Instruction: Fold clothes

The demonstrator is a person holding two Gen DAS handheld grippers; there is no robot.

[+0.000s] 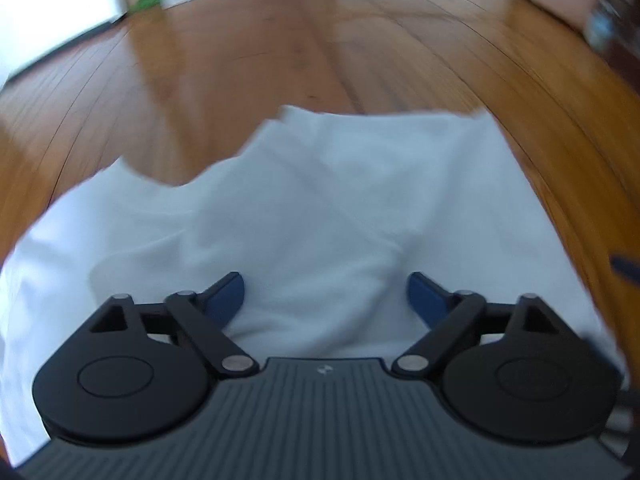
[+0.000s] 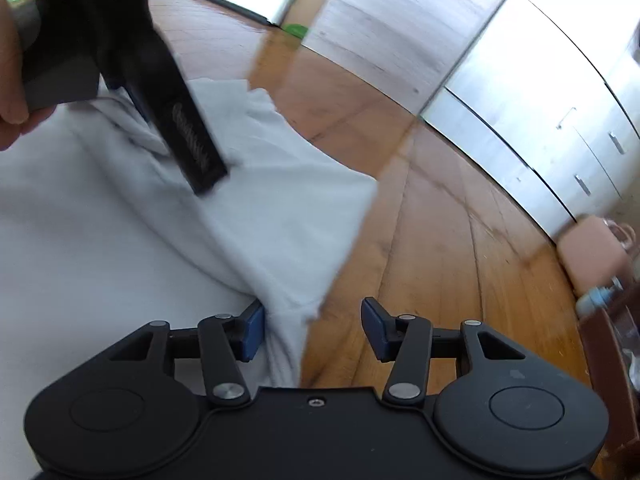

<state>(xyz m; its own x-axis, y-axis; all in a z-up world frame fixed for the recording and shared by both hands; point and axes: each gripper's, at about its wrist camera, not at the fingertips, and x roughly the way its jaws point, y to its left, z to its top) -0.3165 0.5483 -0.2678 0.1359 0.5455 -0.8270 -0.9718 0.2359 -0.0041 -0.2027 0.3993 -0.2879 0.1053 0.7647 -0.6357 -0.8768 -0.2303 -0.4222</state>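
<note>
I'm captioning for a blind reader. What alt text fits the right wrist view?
A white garment lies on a wood floor, its edge between the open right gripper fingers. The left gripper points down onto the cloth at upper left.

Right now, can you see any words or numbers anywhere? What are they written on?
"S": the one clear white letter, the end of a cut-off word at the top of the left gripper's black body in the right wrist view.
Small white print beside it: too blurred to read.
Grey print on one of its fingers: too blurred to read.
Small pale mark on the left gripper's grey housing: a logo, no letters.
White cloth, wooden floor: no writing.
</note>
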